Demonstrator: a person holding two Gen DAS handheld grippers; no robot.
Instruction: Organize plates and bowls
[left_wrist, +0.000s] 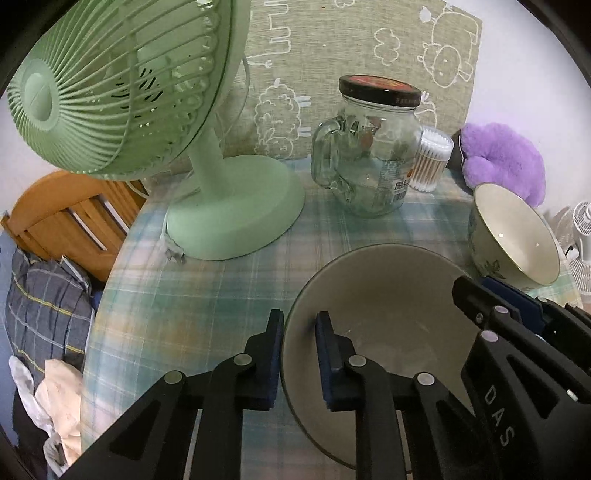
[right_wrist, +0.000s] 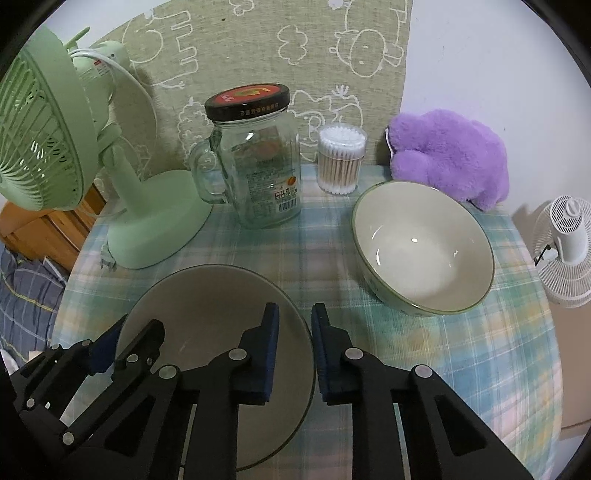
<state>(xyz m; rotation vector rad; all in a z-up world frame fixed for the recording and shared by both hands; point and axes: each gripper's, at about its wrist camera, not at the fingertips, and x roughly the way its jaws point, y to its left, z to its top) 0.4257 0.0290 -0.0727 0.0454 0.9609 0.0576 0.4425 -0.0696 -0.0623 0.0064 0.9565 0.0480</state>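
Ahead of me a plaid-clothed table (right_wrist: 498, 354) carries a mint-green desk fan (right_wrist: 55, 147) at the left. Just right of its base stands a lidded glass jar (right_wrist: 258, 166) with a handle, then a tub of cotton swabs (right_wrist: 341, 160). A fluffy purple plush (right_wrist: 450, 155) lies at the far right edge. Off the table I see a white fan (right_wrist: 565, 247), a wooden chair (left_wrist: 70, 218) and a plaid bundle of cloth (left_wrist: 40, 306).

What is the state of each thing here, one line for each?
grey bowl: upright, empty, rim between both grippers' fingers.
white bowl: upright, empty, untouched.
jar: upright, lid on.
swab box: upright, full.
left gripper: straddles the rim, grip unclear.
right gripper: straddles the rim, grip unclear.
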